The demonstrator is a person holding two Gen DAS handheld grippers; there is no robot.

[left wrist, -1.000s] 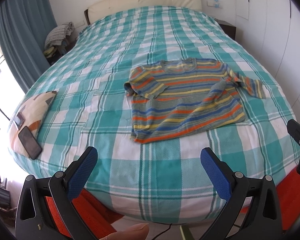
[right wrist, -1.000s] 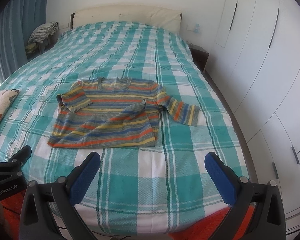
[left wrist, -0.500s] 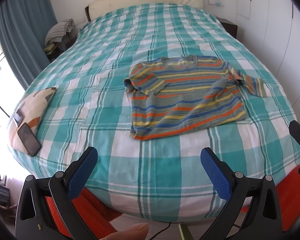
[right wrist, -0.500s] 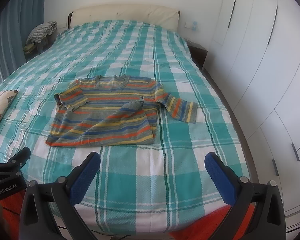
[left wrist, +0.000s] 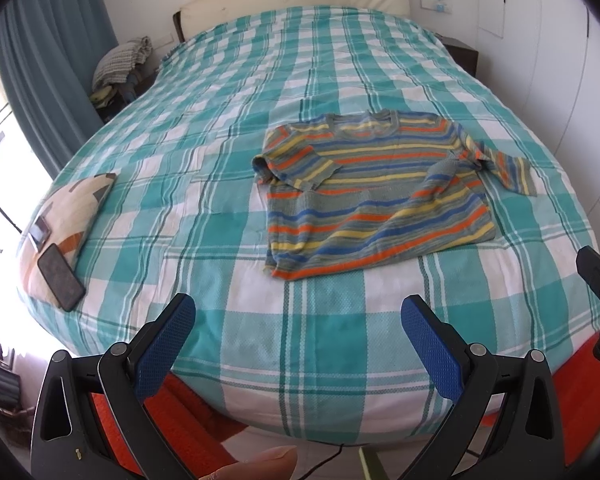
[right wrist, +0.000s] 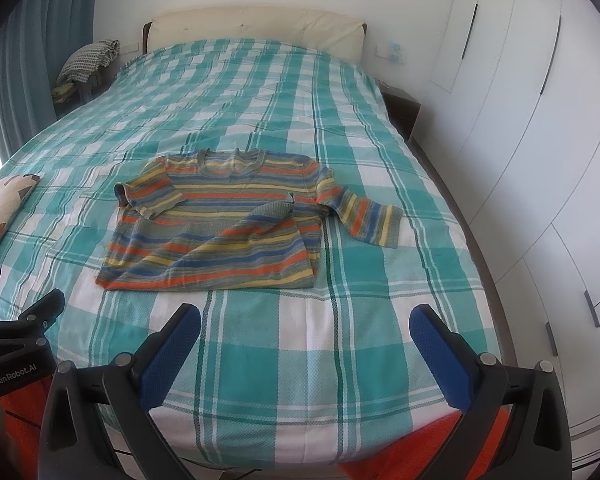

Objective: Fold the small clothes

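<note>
Two blue-padded fingers are framing the bottom of the left wrist view, where the left gripper (left wrist: pixel 298 320) is hanging with its jaws spread wide and nothing between them. Ahead of the jaws and a little toward the right finger, the striped sweater (left wrist: pixel 374 196) is lying face up on the checked bedspread (left wrist: pixel 220 168), neckline pointing away from the gripper and hem nearest to it. One sleeve is lying doubled over the chest on the left-finger side; the other is trailing outward beyond the right finger. Far off to the left-finger side, a phone (left wrist: pixel 61 277) is resting on a patterned cushion (left wrist: pixel 72 216), well apart from the garment.

Moving to the right wrist view, the right gripper (right wrist: pixel 306 326) is also gaping fully, holding nothing, and hovering short of the bed's near edge. Here the sweater (right wrist: pixel 220 232) is sitting ahead of the jaws and toward the left finger, with the loose sleeve (right wrist: pixel 370 220) stretching out ahead, roughly over the right finger. A corner of the body is lying turned over diagonally across the front.

As a judgement, the knit is looking soft, light and floppy, likely to sag and stretch if lifted from one point. Pinching it at a seam, the sleeve cuff or a hem corner, and taking both layers, should be giving the surest hold without dragging the bedspread along.
</note>
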